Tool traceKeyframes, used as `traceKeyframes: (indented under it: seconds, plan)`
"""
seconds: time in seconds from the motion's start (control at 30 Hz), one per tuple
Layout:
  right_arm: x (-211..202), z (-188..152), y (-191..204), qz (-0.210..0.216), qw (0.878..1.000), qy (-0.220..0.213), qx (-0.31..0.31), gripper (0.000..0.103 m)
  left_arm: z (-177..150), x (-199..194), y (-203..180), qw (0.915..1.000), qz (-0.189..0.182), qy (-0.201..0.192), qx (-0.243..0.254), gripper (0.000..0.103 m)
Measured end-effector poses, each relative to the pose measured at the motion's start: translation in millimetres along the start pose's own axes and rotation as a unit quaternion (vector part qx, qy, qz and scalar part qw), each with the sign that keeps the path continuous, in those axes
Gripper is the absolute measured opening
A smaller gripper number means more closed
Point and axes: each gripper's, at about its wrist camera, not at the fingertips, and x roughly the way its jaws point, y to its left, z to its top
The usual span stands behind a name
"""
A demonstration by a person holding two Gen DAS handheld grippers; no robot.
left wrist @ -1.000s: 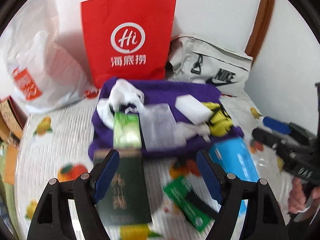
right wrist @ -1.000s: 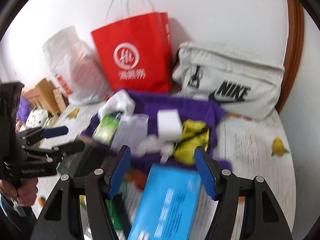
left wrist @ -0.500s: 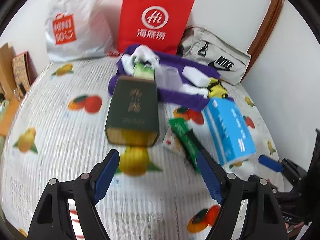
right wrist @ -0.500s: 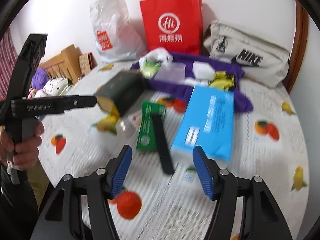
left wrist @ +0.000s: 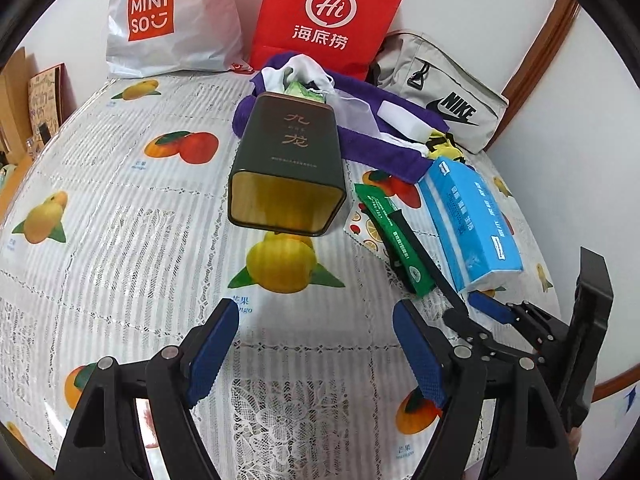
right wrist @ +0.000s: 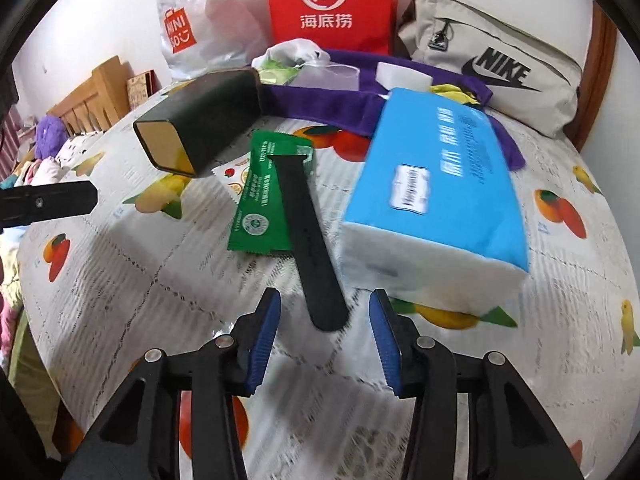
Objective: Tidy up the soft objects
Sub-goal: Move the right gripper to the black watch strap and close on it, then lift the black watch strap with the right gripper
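Observation:
A black strap [right wrist: 308, 232] lies across a green packet [right wrist: 268, 192] on the fruit-print tablecloth [right wrist: 140, 280]. Its near end sits between the blue pads of my right gripper [right wrist: 324, 336], whose jaws are closing; the pads stand clear of it. A blue tissue pack [right wrist: 436, 184] lies just right of the strap. Behind are a purple towel [right wrist: 320, 100], a white sponge [right wrist: 400, 76], a white cloth [right wrist: 292, 50] and a yellow item [right wrist: 452, 92]. My left gripper [left wrist: 316, 344] hangs open over bare cloth, short of a dark green tin [left wrist: 288, 152] lying on its side.
A red paper bag [left wrist: 328, 16], a white Miniso bag [left wrist: 168, 20] and a grey Nike bag [left wrist: 444, 92] stand against the wall. Wooden furniture [right wrist: 92, 96] is off the table's left edge. The right gripper [left wrist: 472, 312] shows at the right of the left wrist view.
Both grippers have drawn back from the pile and come down toward the near tablecloth. The right jaws have narrowed and now straddle the strap's end. The left jaws kept their width.

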Motion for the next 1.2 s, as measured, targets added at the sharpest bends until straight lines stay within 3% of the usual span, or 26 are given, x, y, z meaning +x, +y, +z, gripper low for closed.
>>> traceKeyframes:
  seconds: [0.07, 0.1, 0.4, 0.6, 0.67, 0.83, 1.07, 1.1, 1.13, 1.2]
  plan:
    - [1, -1, 7, -0.002, 1.000, -0.007, -0.006, 0.032, 0, 2, 0, 1.0000, -0.005, 0.003, 0.002, 0.078]
    - [1, -1, 9, 0.003, 1.000, -0.010, -0.008, 0.019, 0, 3, -1, 1.0000, -0.006, 0.005, 0.001, 0.078]
    - [-13, -13, 17, 0.002, 1.000, 0.011, -0.018, 0.018, -6, 4, 0, 0.9999, -0.009, 0.010, 0.002, 0.078]
    - [-31, -38, 21, 0.036, 0.998, 0.042, -0.017, 0.017, -9, 5, 2, 0.9998, -0.018, 0.012, -0.002, 0.078]
    - [-35, -39, 19, 0.046, 0.998, 0.030, -0.011, 0.018, -10, 7, 2, 0.9995, -0.026, 0.016, -0.004, 0.078]
    - [-26, -20, 17, 0.043, 0.999, 0.011, -0.002, 0.034, -12, 7, 1, 0.9995, -0.025, 0.019, -0.002, 0.078]
    - [4, 3, 36, 0.009, 0.999, -0.001, -0.036, 0.038, -11, 5, 6, 0.9995, -0.024, 0.018, -0.007, 0.078]
    - [6, 5, 37, 0.005, 0.999, -0.004, -0.038, 0.036, -11, 6, 6, 0.9995, -0.024, 0.019, -0.007, 0.078]
    - [7, 8, 36, 0.007, 0.999, -0.005, -0.033, 0.018, -10, 6, 6, 0.9995, -0.024, 0.019, -0.007, 0.078]
    - [6, 10, 32, 0.020, 1.000, 0.002, -0.017, 0.019, -10, 8, 5, 0.9995, -0.024, 0.021, -0.004, 0.078]
